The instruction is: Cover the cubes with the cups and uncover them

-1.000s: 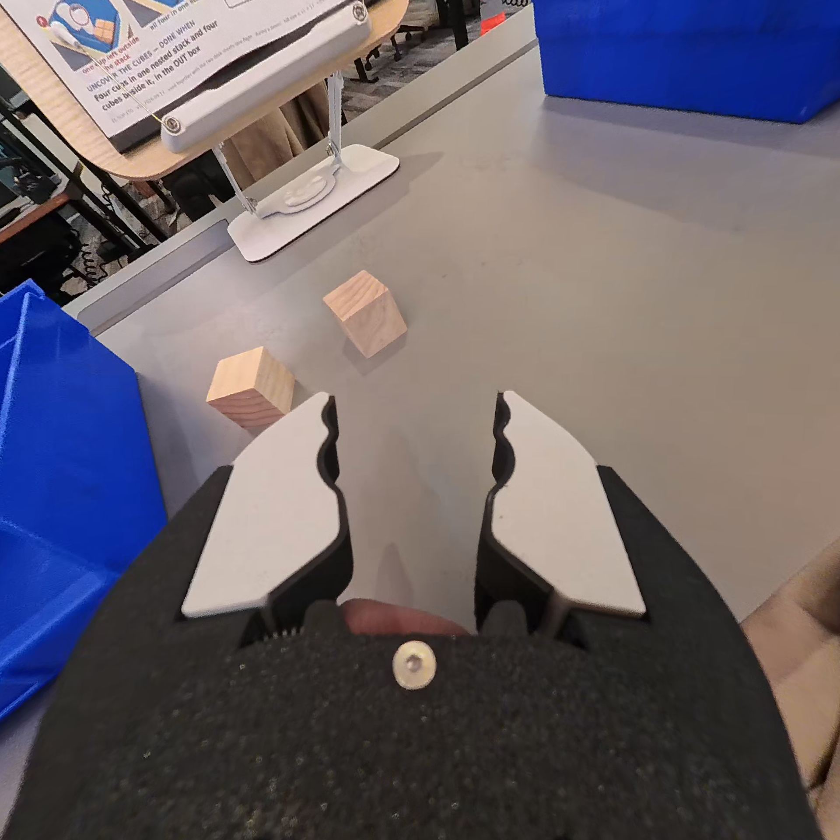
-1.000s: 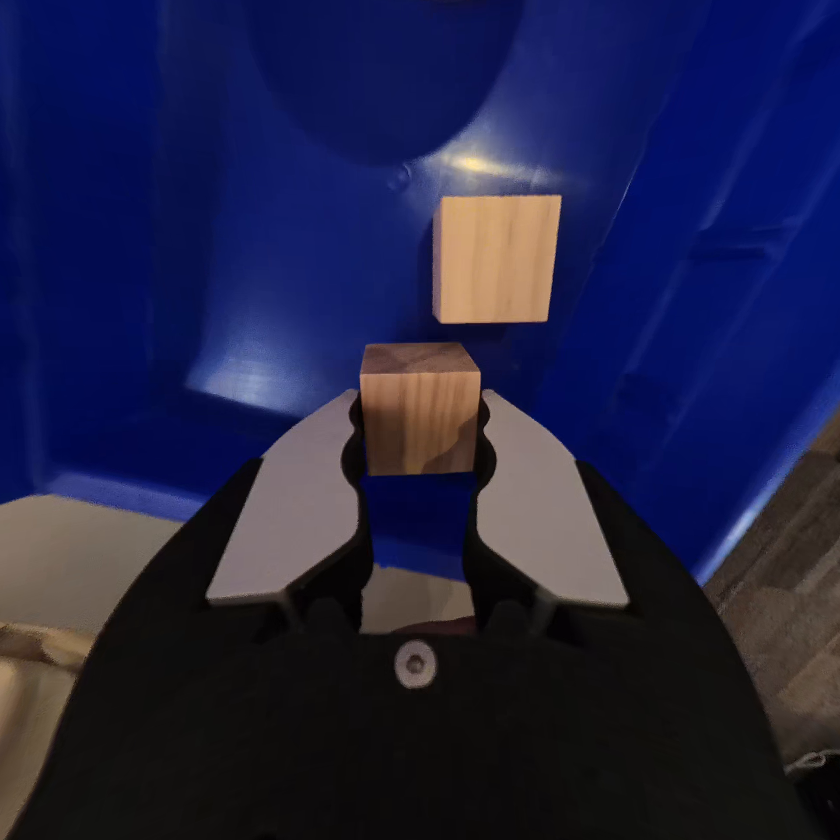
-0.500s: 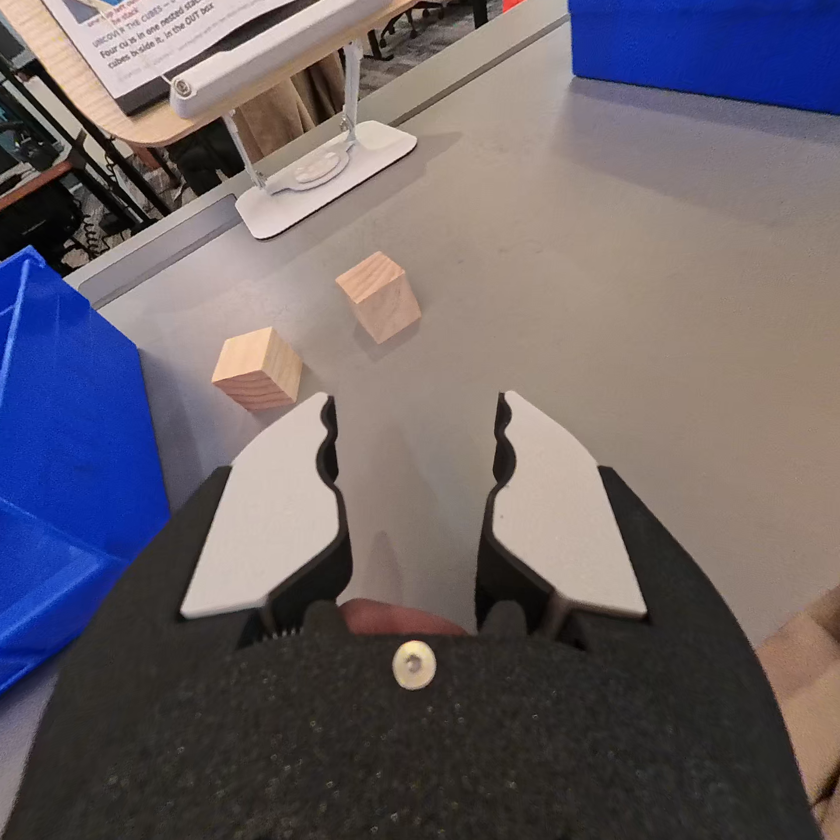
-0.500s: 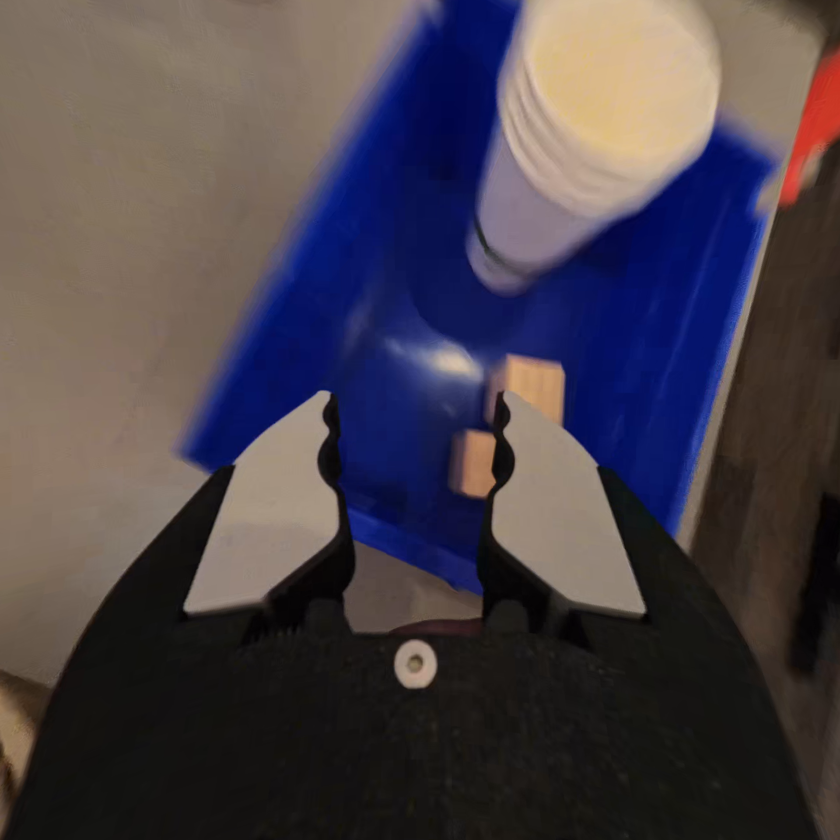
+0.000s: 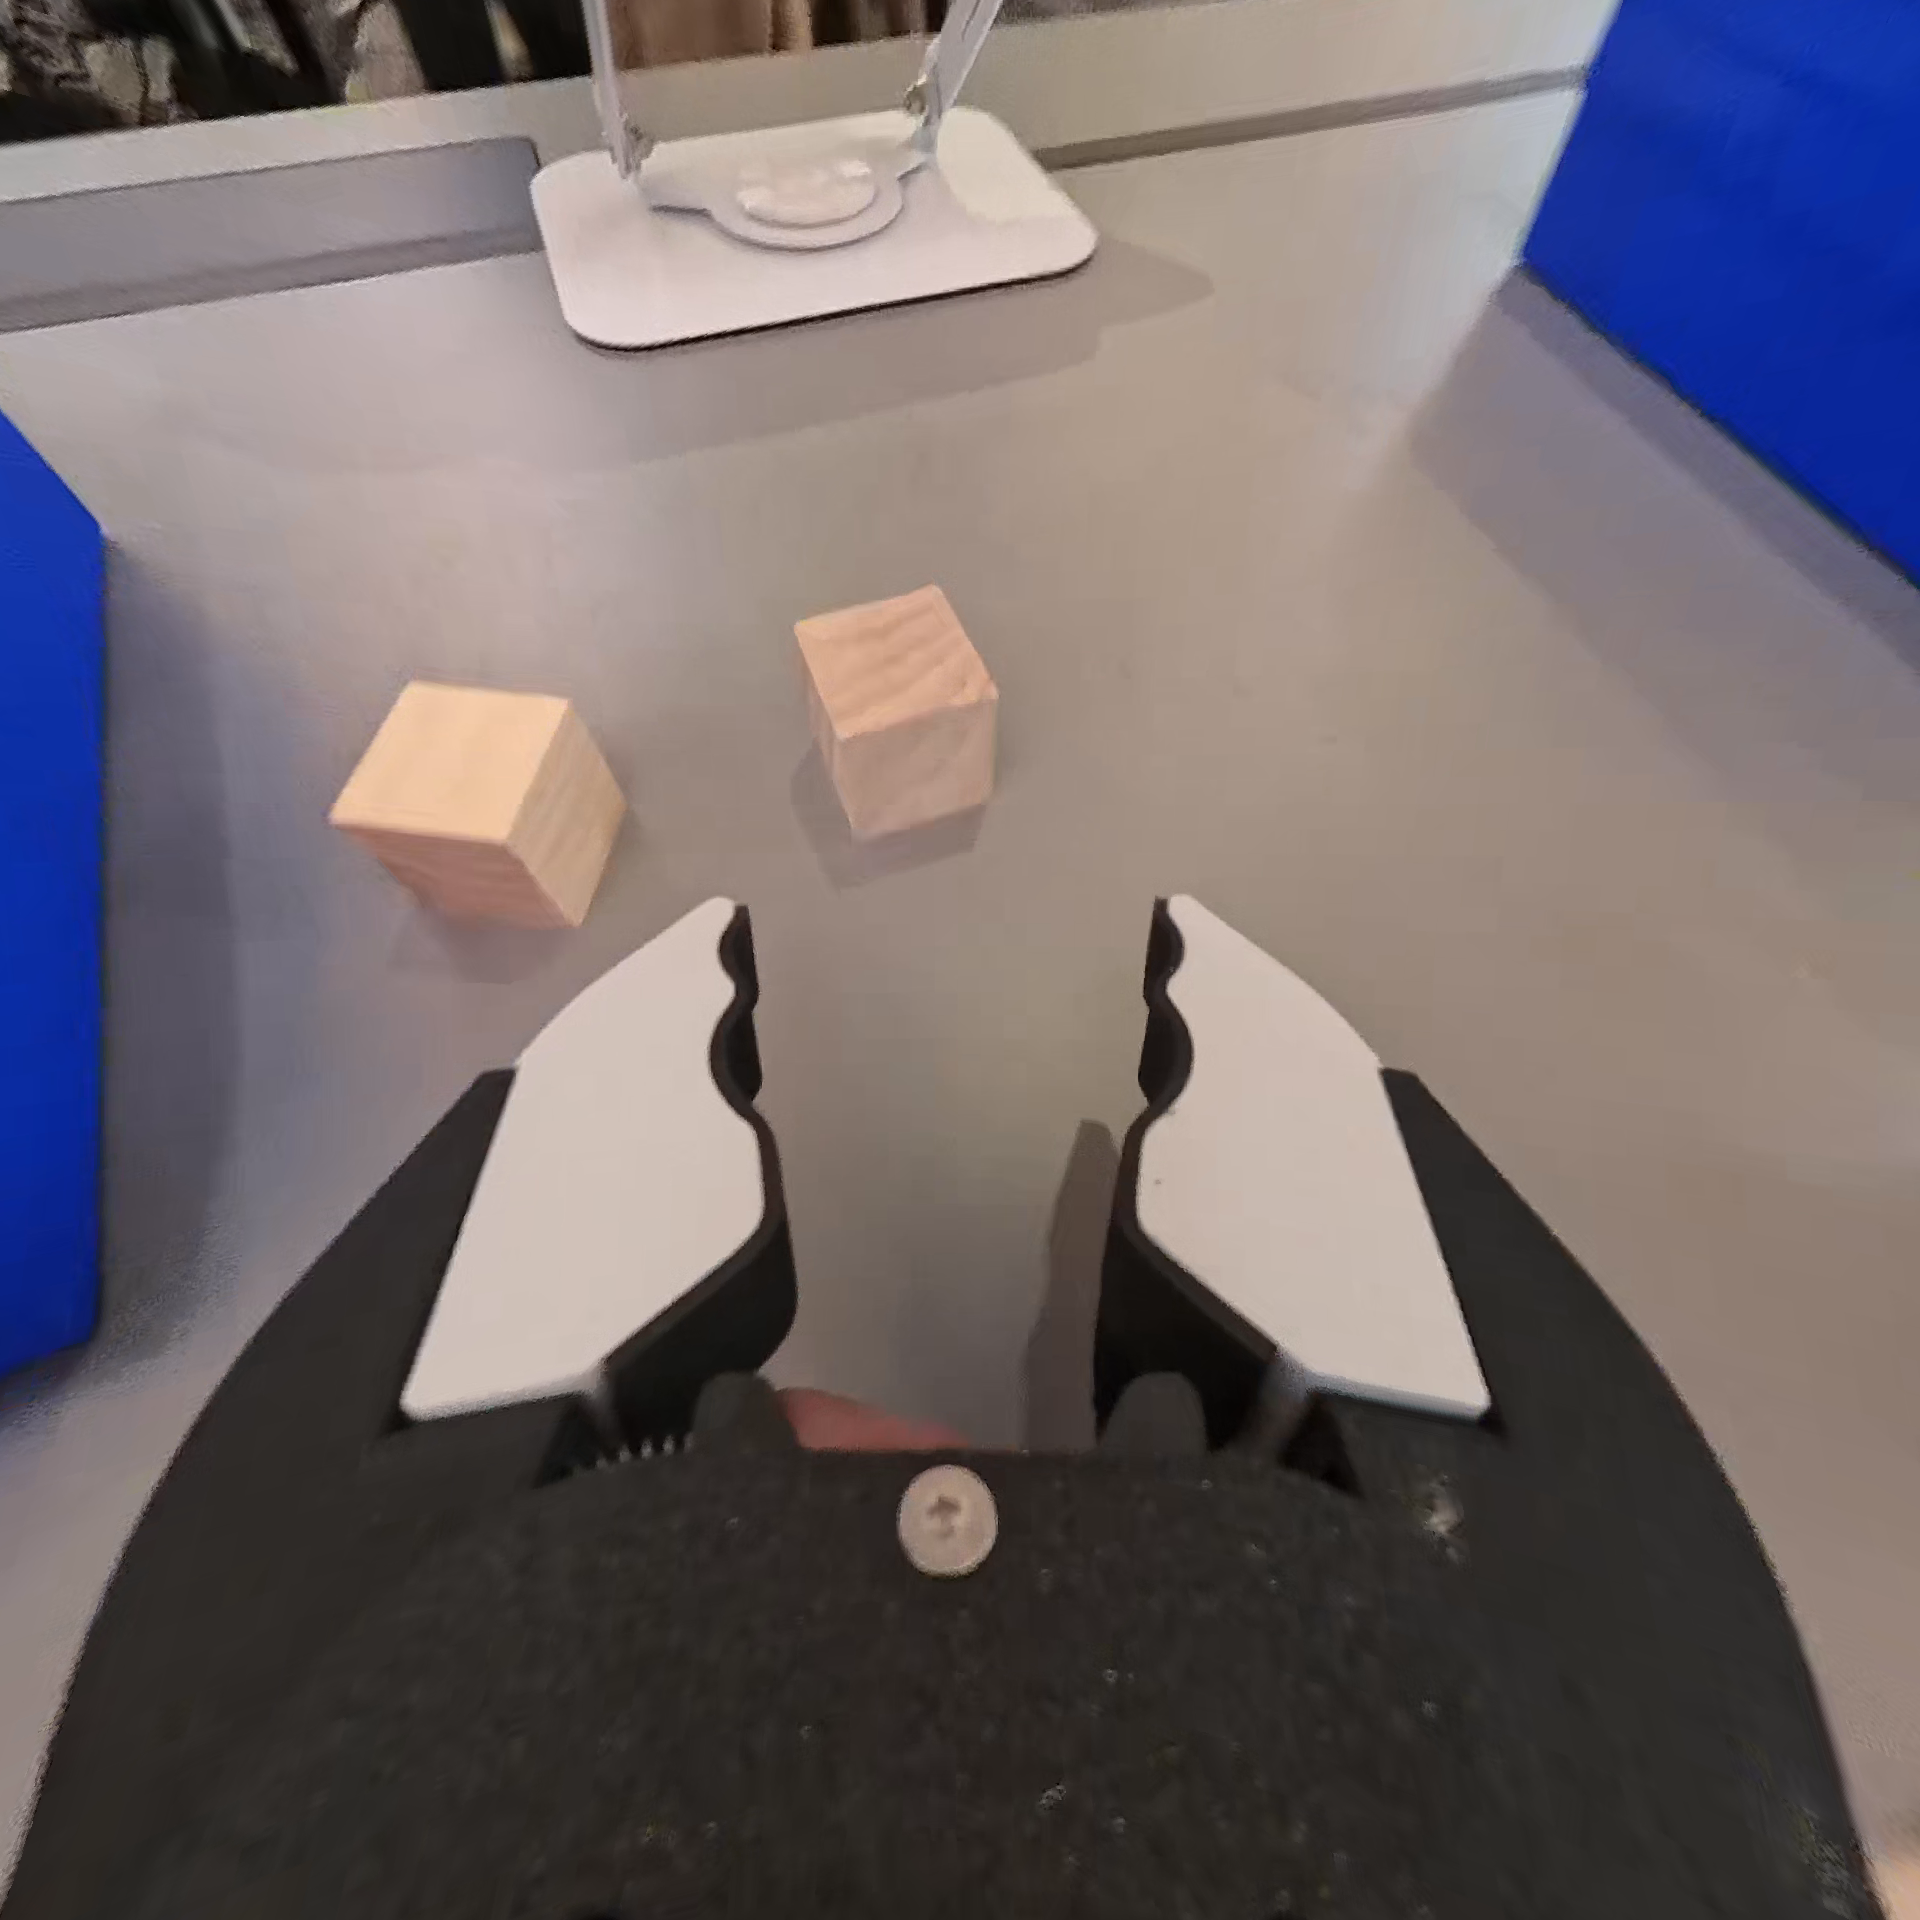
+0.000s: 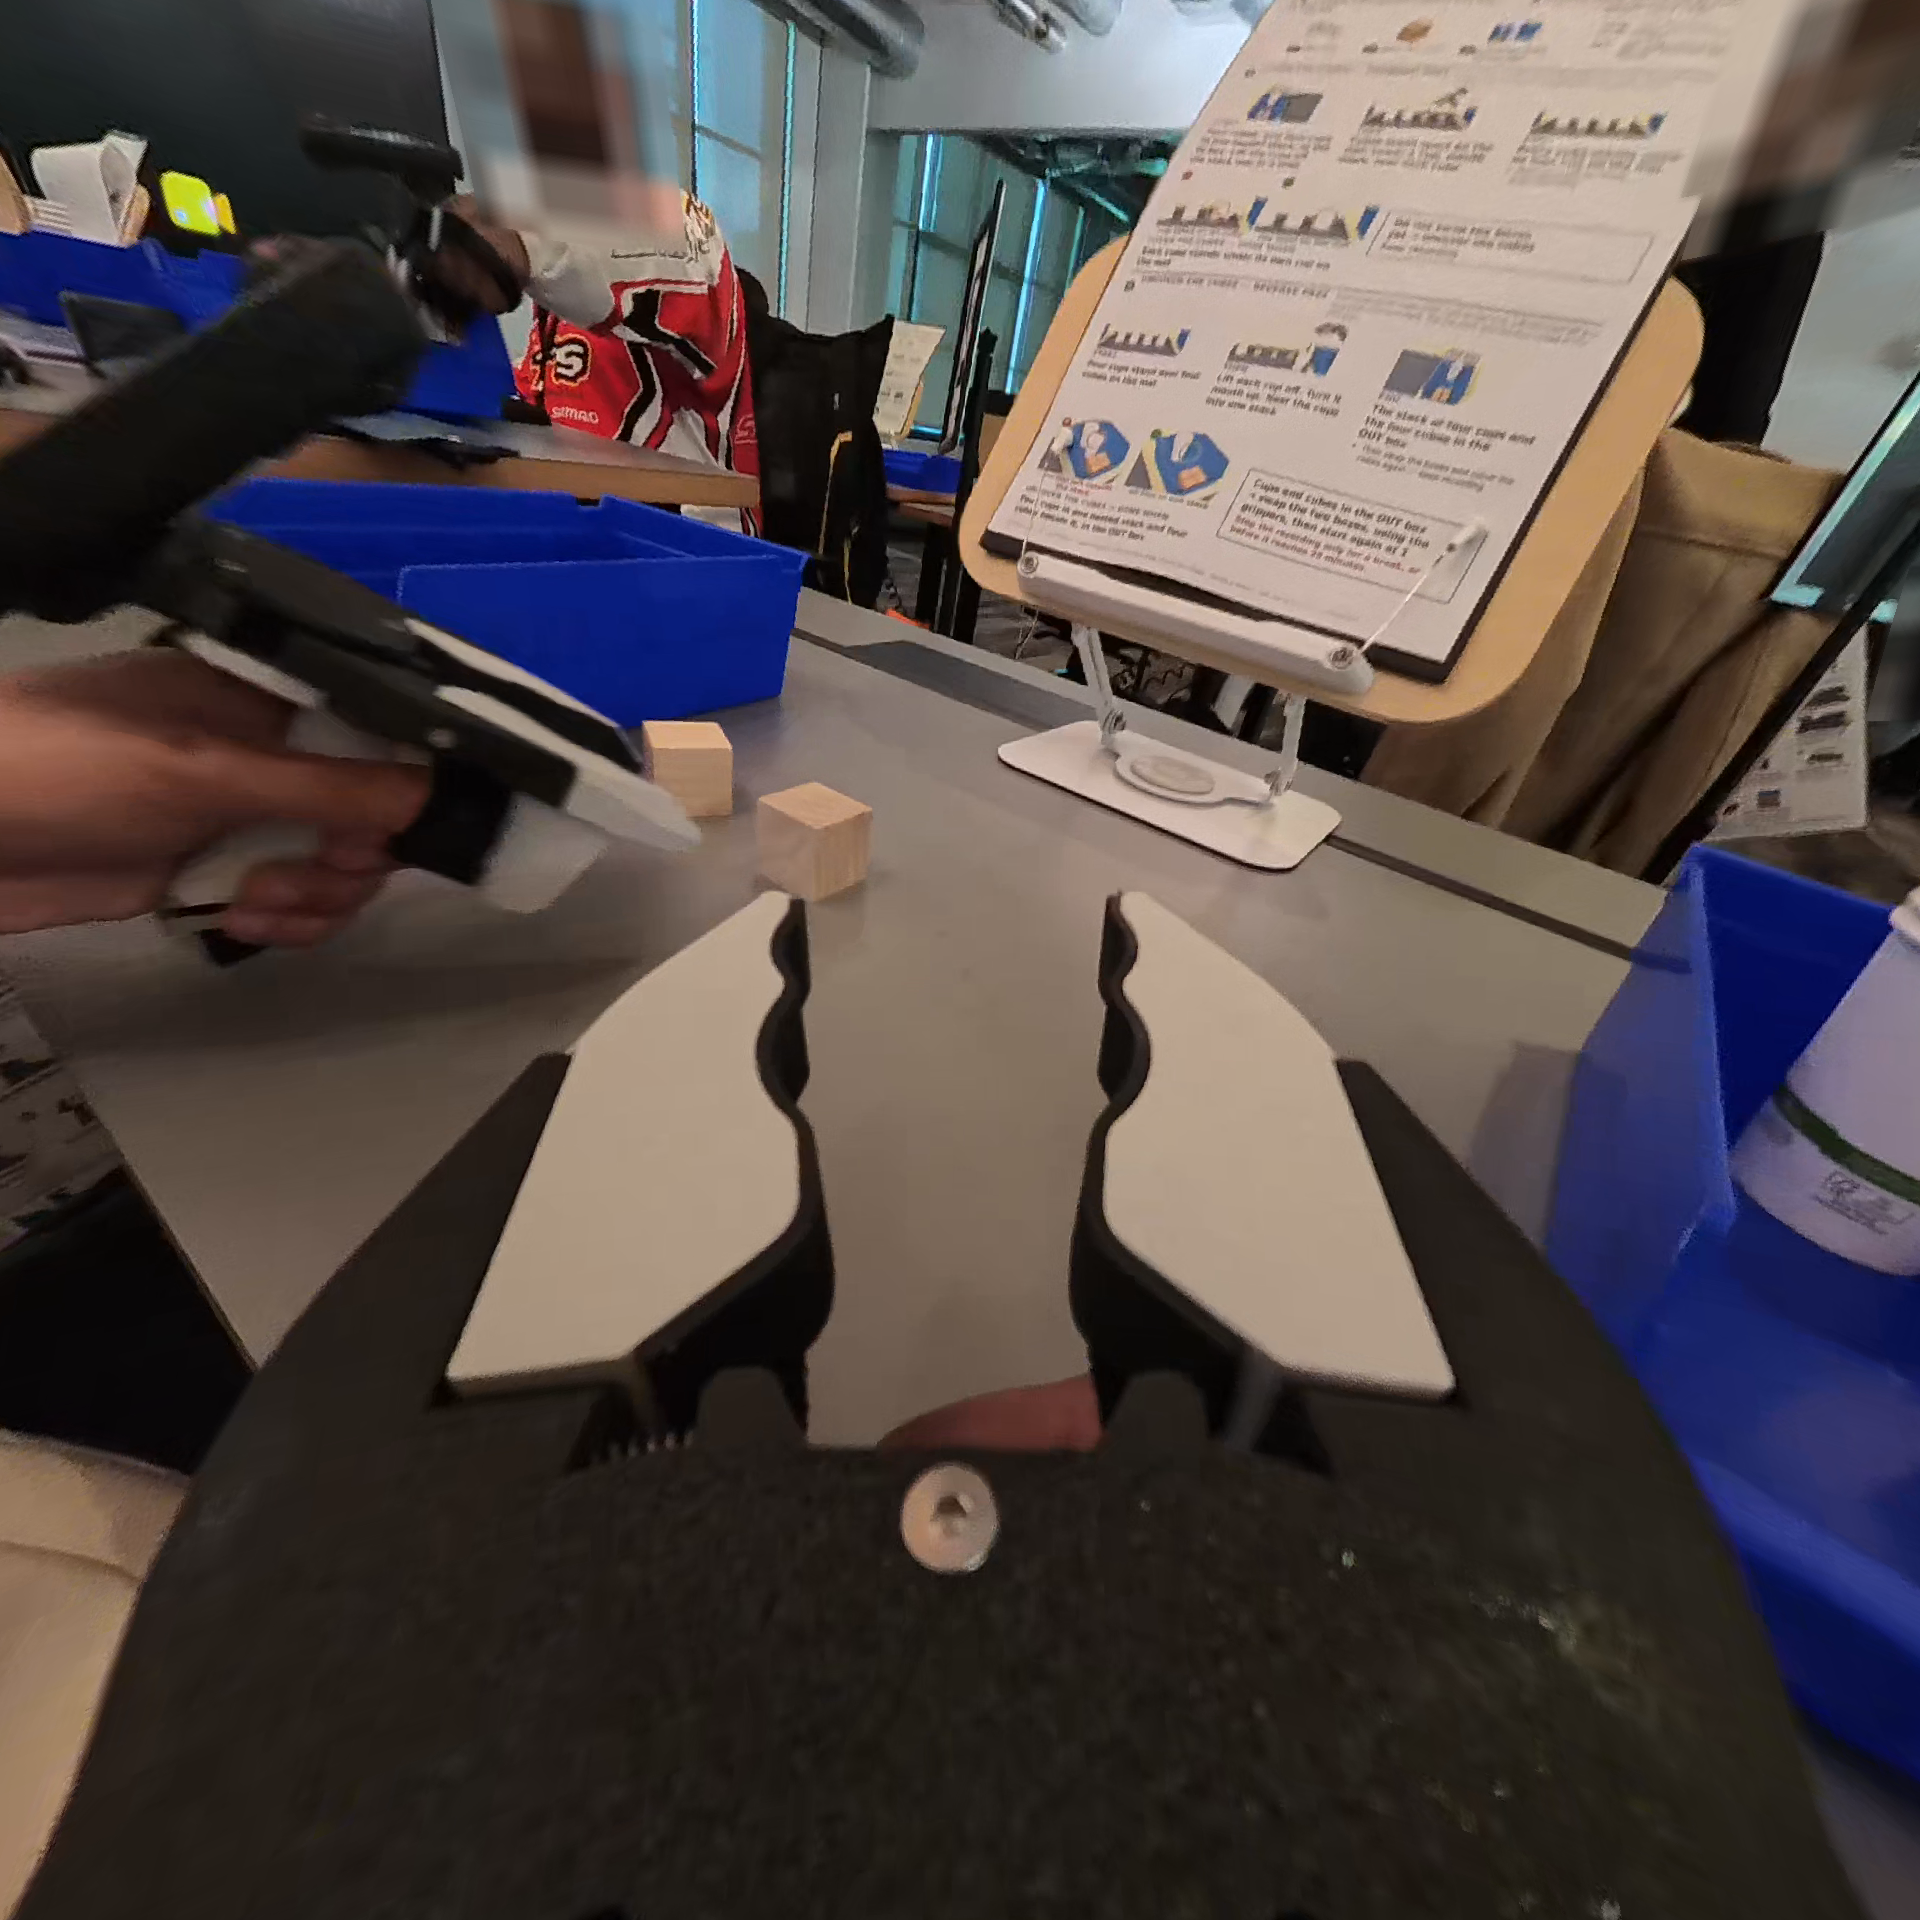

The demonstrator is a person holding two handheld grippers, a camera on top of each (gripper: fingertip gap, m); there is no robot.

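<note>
Two wooden cubes sit on the grey table. In the left wrist view the left cube [image 5: 480, 802] and the right cube [image 5: 900, 709] lie just beyond my open, empty left gripper [image 5: 948, 925]. The right wrist view shows the same cubes, one farther [image 6: 690, 765] and one nearer [image 6: 812, 837], ahead of my open, empty right gripper [image 6: 951, 914]. My left gripper [image 6: 613, 779] also shows there at the left, held by a hand. A white cup stack [image 6: 1849, 1122] stands in the blue bin [image 6: 1652, 1132] at the right.
A white document stand [image 5: 810, 223] with an instruction sheet [image 6: 1340, 312] stands at the table's far edge. Blue bins flank the table, one at the left [image 5: 47, 935] and one at the right [image 5: 1745, 260]. Another blue bin [image 6: 592, 603] sits behind the cubes. A person works at another table behind.
My right gripper let go of a cube inside the right blue bin, opened, rose out and swung round over the table. My left gripper turned right, toward the stand, nearer the cubes.
</note>
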